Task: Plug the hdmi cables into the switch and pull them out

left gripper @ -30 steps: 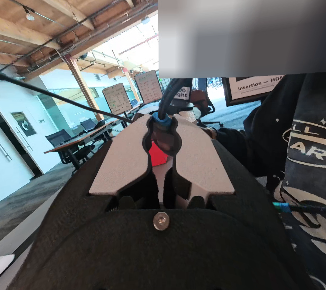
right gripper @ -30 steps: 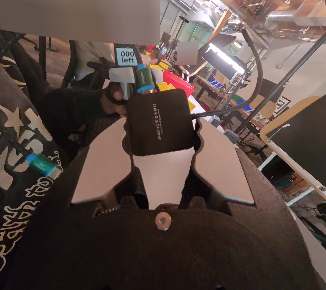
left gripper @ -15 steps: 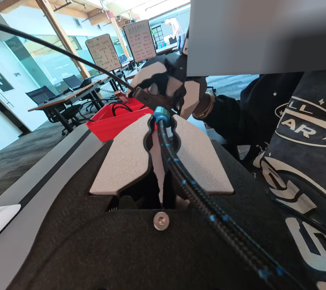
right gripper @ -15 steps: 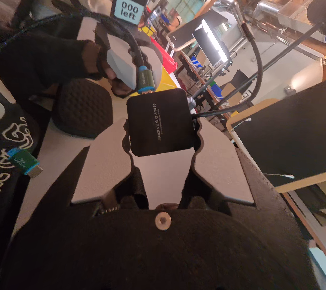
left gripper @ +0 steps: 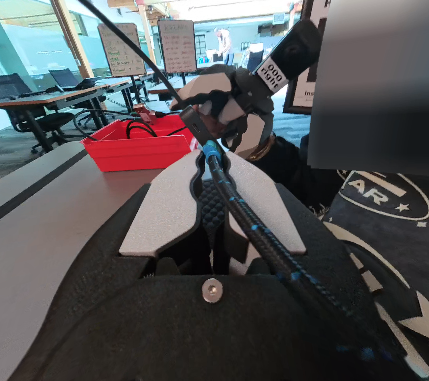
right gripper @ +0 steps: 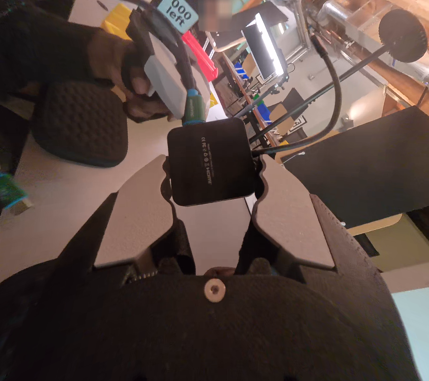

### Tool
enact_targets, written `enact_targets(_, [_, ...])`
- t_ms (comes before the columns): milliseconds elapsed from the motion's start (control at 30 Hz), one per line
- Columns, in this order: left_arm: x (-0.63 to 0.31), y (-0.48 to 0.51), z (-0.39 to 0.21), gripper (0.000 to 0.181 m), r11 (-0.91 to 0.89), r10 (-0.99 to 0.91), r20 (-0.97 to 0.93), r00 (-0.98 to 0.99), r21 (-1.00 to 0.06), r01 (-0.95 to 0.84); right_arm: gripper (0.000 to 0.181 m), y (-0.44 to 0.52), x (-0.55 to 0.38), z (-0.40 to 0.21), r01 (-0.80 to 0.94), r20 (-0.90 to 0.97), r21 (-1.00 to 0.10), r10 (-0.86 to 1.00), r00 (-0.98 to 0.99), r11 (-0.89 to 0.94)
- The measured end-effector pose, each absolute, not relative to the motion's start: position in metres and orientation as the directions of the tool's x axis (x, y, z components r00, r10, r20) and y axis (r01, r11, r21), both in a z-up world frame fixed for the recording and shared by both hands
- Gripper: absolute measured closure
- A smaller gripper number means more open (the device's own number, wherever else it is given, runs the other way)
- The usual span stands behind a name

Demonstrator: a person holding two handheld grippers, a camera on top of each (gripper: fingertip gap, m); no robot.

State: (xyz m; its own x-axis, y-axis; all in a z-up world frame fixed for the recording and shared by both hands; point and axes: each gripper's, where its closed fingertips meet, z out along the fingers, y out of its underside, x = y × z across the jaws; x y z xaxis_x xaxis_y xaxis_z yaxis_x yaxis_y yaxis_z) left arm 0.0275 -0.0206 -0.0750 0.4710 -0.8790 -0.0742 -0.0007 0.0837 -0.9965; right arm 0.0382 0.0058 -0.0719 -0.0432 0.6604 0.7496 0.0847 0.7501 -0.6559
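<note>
Switch [right gripper: 210, 162]: black, square, held off the table, pinched at its sides between the right gripper [right gripper: 212, 176] fingers. Thin black lead [right gripper: 325, 100] leaves its right edge.

Plug [right gripper: 193, 110], green with blue collars, seated in the switch's far edge; braided cable [right gripper: 176, 45] arcs back from it. Left gripper [left gripper: 212, 159] is clamped on that plug, fingers nearly together; cable [left gripper: 262, 221] trails back over its right finger.

Second plug [right gripper: 11, 193], loose, at the left edge of the right wrist view; blurred.

Black quilted pad [right gripper: 79, 124] lies on the table [right gripper: 69, 195], left of the switch. Red bin [left gripper: 137, 147] holding cords sits farther along the table.
</note>
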Motion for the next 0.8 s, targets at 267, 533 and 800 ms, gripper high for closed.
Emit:
enact_targets(267, [0.031,-0.017,-0.071,0.167,0.122,-0.841,-0.11,0.53,-0.992,-0.012,0.109,0.006,0.039,-0.062,0.054,0.749,-0.662,0.662,0.023,0.748])
enact_targets(533, [0.027,-0.013,-0.075,0.168,0.106,-0.825,-0.113,0.553,-0.993,-0.045,0.109,0.01,0.034,-0.065,0.064,0.756,-0.655,0.654,0.038,0.753])
enact_targets(800, [0.008,-0.001,-0.06,0.141,0.33,-0.652,-0.338,0.679,-0.932,-0.147,0.108,0.027,0.05,-0.03,0.056,0.727,-0.675,0.65,0.223,0.736])
